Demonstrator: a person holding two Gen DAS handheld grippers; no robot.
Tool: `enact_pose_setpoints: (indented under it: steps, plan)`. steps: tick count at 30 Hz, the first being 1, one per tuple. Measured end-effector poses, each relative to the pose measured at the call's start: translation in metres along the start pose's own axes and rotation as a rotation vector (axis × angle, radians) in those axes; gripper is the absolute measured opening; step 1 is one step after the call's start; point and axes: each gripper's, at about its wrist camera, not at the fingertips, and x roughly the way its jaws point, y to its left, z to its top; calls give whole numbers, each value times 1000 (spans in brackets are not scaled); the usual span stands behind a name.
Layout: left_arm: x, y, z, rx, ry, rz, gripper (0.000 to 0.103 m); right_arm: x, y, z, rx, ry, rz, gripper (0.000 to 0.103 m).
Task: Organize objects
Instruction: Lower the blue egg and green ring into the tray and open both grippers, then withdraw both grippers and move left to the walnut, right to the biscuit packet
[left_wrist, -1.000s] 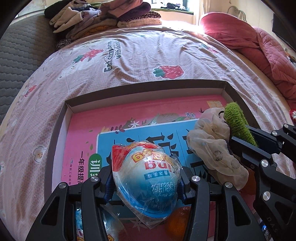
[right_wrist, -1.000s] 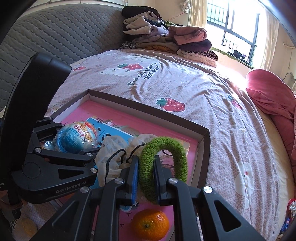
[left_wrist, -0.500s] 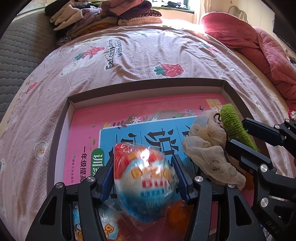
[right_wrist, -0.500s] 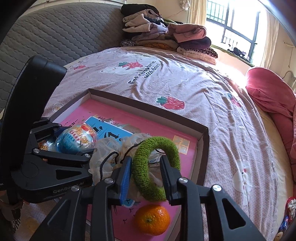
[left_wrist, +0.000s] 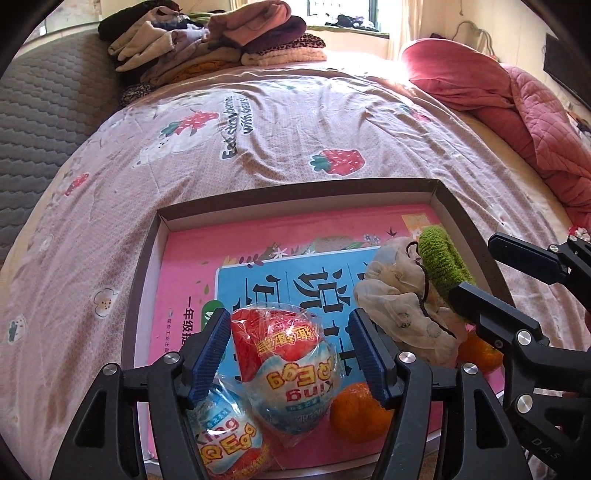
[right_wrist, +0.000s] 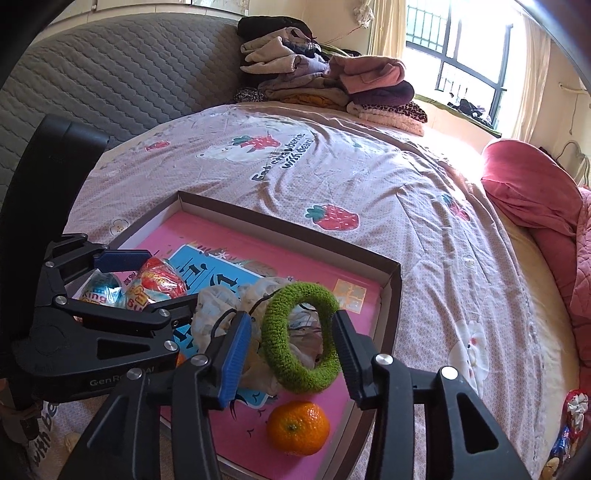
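- On the bed, under a pink strawberry-print sheet: folded clothes piled at the far end, red quilt bunched along one side.
- Near the front edge: shallow brown box, floor covered by a pink and blue book.
- Inside the box, right part: cream cloth scrunchie touching a green knitted hair ring, orange just in front of them.
- Inside the box, left part: two wrapped toy eggs lying against each other, second orange just beside.
- Left gripper: spread wide around the upper egg, pads clear of the wrapper.
- Right gripper: spread as well, fingers either side of the green ring, not pinching.
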Motion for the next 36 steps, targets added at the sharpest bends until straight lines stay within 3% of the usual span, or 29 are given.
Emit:
enact_pose_setpoints:
  steps: [17, 22, 36]
  plan:
    - [-69, 5, 0, -25, -113, 24, 72, -71, 12, 12, 13, -122, 13, 52]
    - [-95, 4, -4, -27, -147, 14, 72, -96, 12, 11, 44, -163, 30, 58]
    - [-152, 2, -41, -26, -212, -26, 72, -153, -1, -18, 142, -218, 38, 67]
